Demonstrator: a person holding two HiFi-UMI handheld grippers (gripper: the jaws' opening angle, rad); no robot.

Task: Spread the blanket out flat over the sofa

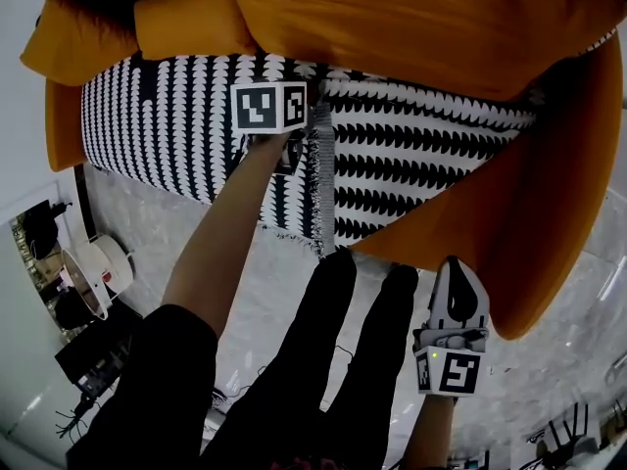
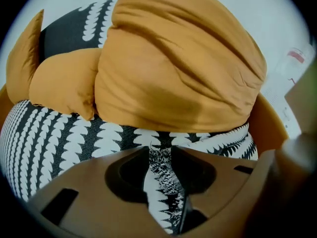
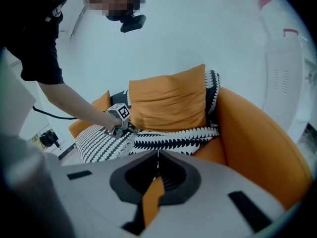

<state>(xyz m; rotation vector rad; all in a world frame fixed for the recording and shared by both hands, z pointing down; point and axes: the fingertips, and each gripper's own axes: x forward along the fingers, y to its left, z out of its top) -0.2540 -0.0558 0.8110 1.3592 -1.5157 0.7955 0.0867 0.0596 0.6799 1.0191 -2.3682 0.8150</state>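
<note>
A black-and-white patterned blanket (image 1: 411, 155) lies over the seat of an orange sofa (image 1: 549, 213). Its fringed edge runs down the front of the seat. My left gripper (image 1: 294, 155) reaches down onto that edge. In the left gripper view a fold of the blanket (image 2: 59, 138) fills the gap between its jaws (image 2: 160, 150), which are shut on it. My right gripper (image 1: 458, 267) hangs low by the sofa's right armrest, shut and holding nothing. From the right gripper view (image 3: 158, 152) I see the left gripper (image 3: 124, 127) on the blanket (image 3: 168, 140).
A large orange cushion (image 1: 392, 18) leans on the sofa back, with a smaller one (image 1: 191, 23) at the left. The person's black-clad legs (image 1: 333, 360) stand on the grey marbled floor (image 1: 147, 223). Round white objects and cables (image 1: 93, 277) sit at the far left.
</note>
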